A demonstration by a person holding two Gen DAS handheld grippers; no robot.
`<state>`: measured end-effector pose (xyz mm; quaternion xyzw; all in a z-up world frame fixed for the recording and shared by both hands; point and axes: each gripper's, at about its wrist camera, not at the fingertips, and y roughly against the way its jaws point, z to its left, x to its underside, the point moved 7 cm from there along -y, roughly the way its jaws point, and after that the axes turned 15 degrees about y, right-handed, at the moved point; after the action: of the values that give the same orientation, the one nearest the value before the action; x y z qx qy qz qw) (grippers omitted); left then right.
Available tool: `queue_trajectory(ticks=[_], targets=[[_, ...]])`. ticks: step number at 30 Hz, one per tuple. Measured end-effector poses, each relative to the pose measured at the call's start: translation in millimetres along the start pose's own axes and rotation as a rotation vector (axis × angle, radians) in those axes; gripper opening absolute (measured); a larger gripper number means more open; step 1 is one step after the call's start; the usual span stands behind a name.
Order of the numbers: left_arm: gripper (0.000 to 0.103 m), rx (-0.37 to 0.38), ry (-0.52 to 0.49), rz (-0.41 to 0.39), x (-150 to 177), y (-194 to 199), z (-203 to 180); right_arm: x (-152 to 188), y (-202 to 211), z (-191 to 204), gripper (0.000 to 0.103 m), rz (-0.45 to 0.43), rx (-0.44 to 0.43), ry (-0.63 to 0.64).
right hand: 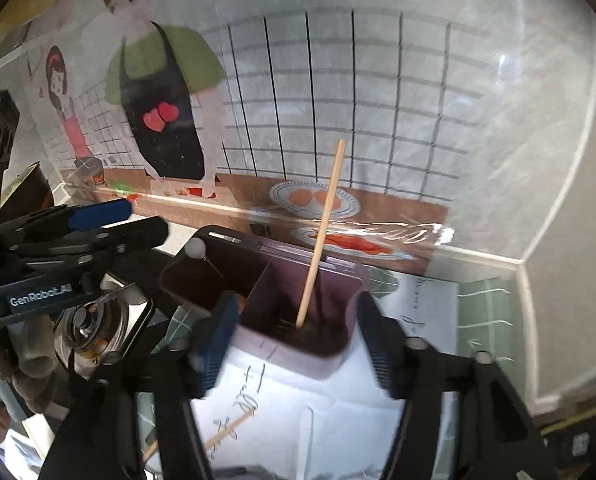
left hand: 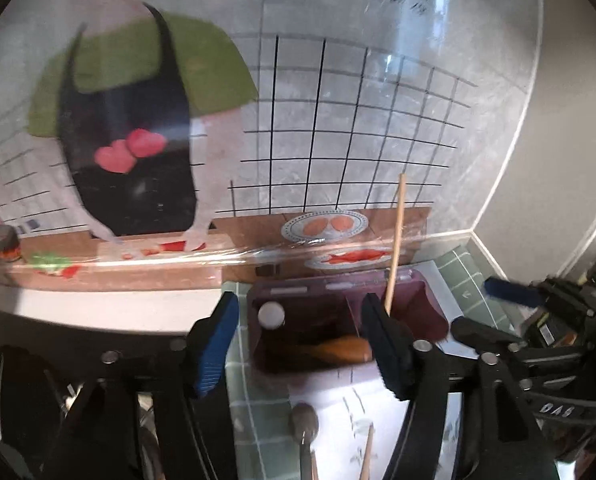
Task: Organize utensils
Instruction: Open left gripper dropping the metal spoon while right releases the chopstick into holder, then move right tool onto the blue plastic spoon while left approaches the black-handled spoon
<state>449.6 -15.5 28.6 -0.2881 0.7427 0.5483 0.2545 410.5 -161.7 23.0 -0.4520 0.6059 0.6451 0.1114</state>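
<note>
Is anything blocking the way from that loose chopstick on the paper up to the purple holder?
Nothing visible does. The loose chopstick lies on the white paper below the purple utensil holder, whose right compartment already has one chopstick leaning inside.

Green tiled mat (left hand: 258,400), paper (right hand: 298,420), holder (right hand: 329,356)

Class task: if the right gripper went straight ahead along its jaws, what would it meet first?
Most likely the near wall of the purple utensil holder, which sits between the open jaws of the right gripper; depth is uncertain.
</note>
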Motion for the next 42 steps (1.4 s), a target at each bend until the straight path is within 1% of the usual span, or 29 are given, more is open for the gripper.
queue_trajectory(ticks=[1,2,3,4,5,6,8,12,15,20,23,25,26,27,31,33,34,36,38,40,42], targets=[[0.072,-0.004,-0.007,-0.012,6.7,11.6,0.3,3.6,9.2,2.7,0.073,-0.005,0.010,0.008],[0.077,-0.007,-0.011,-0.020,12.7,20.8,1.2,6.3,15.0,5.2,0.078,-0.006,0.013,0.013],[0.084,-0.008,-0.012,-0.026,16.6,26.6,1.9,11.4,22.9,10.0,0.080,-0.009,0.009,0.020],[0.089,-0.010,-0.012,-0.037,22.4,35.3,2.0,16.4,28.7,13.9,0.080,-0.008,0.007,0.025],[0.097,-0.016,-0.012,-0.050,29.9,42.8,3.9,21.2,32.6,17.7,0.081,-0.004,0.008,0.031],[0.100,-0.021,-0.014,-0.058,36.7,48.4,5.2,27.4,36.0,22.5,0.084,0.007,0.011,0.040],[0.100,-0.025,-0.020,-0.052,53.2,55.8,7.3,39.5,41.0,32.3,0.089,0.021,0.019,0.056],[0.101,-0.006,-0.020,0.005,89.0,61.5,10.8,68.5,44.9,50.0,0.097,0.060,0.057,0.082],[0.103,-0.002,-0.009,0.040,115.3,63.8,17.4,89.4,43.3,60.9,0.100,0.090,0.072,0.102],[0.103,-0.015,0.031,0.090,151.1,64.4,32.1,129.6,31.2,81.0,0.100,0.164,0.044,0.101],[0.103,-0.013,0.039,0.113,169.1,64.4,38.7,151.1,24.0,87.5,0.099,0.195,0.004,0.039],[0.103,-0.013,0.049,0.123,179.3,64.9,44.2,162.7,20.8,92.3,0.091,0.212,-0.055,-0.037],[0.103,-0.016,0.055,0.124,183.0,65.3,46.8,166.2,18.7,95.5,0.081,0.221,-0.074,-0.065],[0.103,-0.020,0.062,0.126,186.7,65.7,50.1,168.9,16.3,99.5,0.075,0.231,-0.075,-0.079],[0.103,-0.046,0.094,0.138,199.0,66.6,63.8,172.8,1.0,111.1,0.071,0.268,-0.035,-0.125],[0.103,-0.067,0.105,0.133,202.2,68.4,70.3,173.1,-8.8,116.3,0.066,0.292,-0.021,-0.146],[0.103,-0.082,0.110,0.128,203.1,69.4,73.6,173.3,-14.6,118.6,0.066,0.311,-0.006,-0.147],[0.103,-0.112,0.121,0.120,205.1,70.9,80.2,175.0,-24.2,121.6,0.059,0.343,0.015,-0.143],[0.103,-0.125,0.142,0.140,208.5,69.6,86.7,180.2,-32.1,123.3,0.056,0.379,0.030,-0.144],[0.103,-0.124,0.146,0.146,210.3,69.1,90.4,184.5,-37.7,123.8,0.056,0.393,0.027,-0.141],[0.103,-0.125,0.134,0.142,211.2,69.5,90.2,185.0,-37.0,122.7,0.056,0.387,0.033,-0.118]])
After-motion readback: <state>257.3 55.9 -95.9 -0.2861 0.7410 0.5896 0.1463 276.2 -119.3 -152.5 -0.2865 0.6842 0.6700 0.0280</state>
